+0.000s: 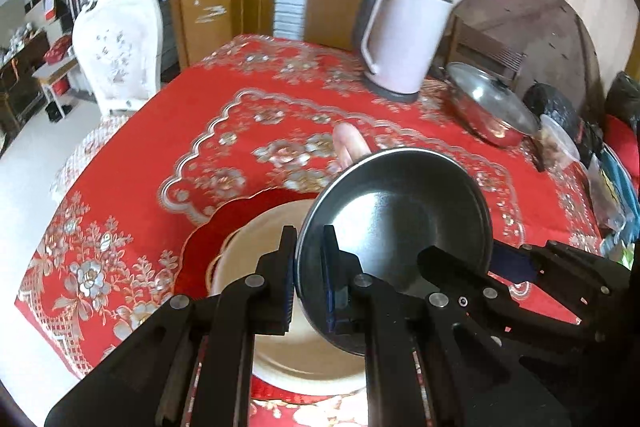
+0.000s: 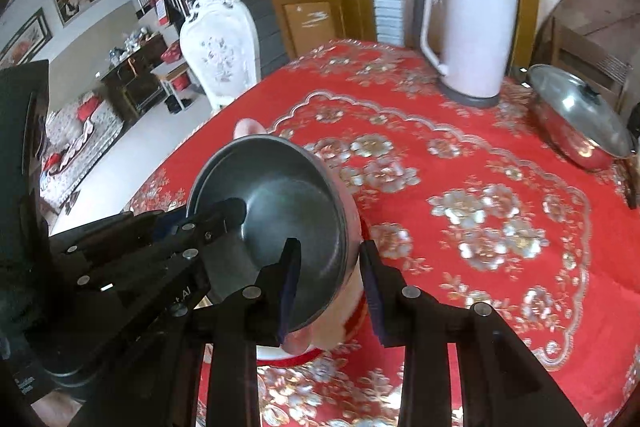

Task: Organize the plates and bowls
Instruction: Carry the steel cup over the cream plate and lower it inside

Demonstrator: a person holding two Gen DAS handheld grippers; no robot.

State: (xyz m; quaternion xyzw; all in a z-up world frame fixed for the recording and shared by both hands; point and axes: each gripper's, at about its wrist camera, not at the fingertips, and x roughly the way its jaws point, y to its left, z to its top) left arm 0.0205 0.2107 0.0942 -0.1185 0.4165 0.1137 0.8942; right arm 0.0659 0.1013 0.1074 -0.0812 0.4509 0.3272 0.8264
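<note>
A steel bowl (image 1: 400,211) (image 2: 280,203) hangs tilted above a cream plate (image 1: 256,243) that rests on a red scalloped plate (image 1: 196,251). My left gripper (image 1: 310,267) is shut on the bowl's left rim, one finger inside and one outside. My right gripper (image 2: 330,283) stands open astride the opposite rim, with a gap between its inner pad and the bowl wall. Each wrist view also shows the other gripper: the right gripper (image 1: 476,259) and the left gripper (image 2: 200,217). A pale pink rounded thing (image 1: 350,143) pokes out behind the far rim; I cannot tell what it is.
On the red flowered tablecloth (image 1: 240,131), a pink-white kettle (image 1: 404,35) (image 2: 472,39) stands at the back. A lidded steel pot (image 1: 492,103) (image 2: 580,115) sits to the right, with bags and a plastic tub (image 1: 560,143) beyond. A white chair (image 1: 120,39) stands off the table's left edge.
</note>
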